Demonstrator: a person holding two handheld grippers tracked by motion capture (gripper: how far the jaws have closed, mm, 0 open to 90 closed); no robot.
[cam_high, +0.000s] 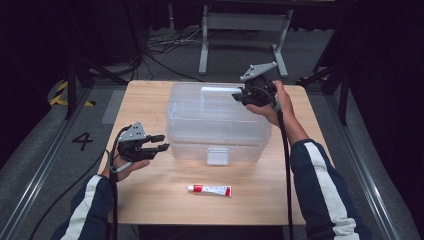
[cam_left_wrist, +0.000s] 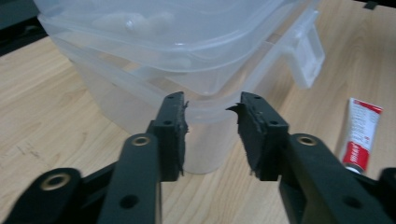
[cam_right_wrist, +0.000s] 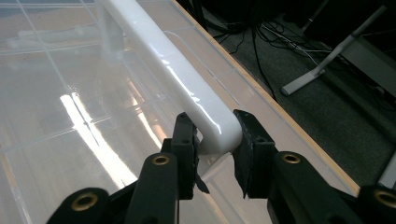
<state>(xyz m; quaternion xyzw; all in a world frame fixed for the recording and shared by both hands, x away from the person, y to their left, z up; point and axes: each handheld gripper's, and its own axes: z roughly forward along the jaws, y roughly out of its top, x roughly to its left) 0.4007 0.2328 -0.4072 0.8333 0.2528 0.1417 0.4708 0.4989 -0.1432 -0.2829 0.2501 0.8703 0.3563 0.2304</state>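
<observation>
Meanwhile right tongs (cam_right_wrist: 212, 140) clamp the box's handle (cam_right_wrist: 173, 70).

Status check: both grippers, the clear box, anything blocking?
Right gripper shut on white handle of clear box. Left gripper open at box's near corner, no contact. Toothpaste tube lies in front, clear of both.

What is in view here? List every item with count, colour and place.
plastic box: one, clear, lid on, middle of the table.
handle: one, white, on the lid's far edge.
latch: one, clear, front wall of the box.
tube: one, white with red, lying on the table in front of the box.
table: one, light wood.
stand legs: grey, on the floor beyond the table.
cables: black, on the floor.
left gripper: one, black, beside the box's left end, jaws apart, nothing between them.
right gripper: one, black, shut on the handle's end.
</observation>
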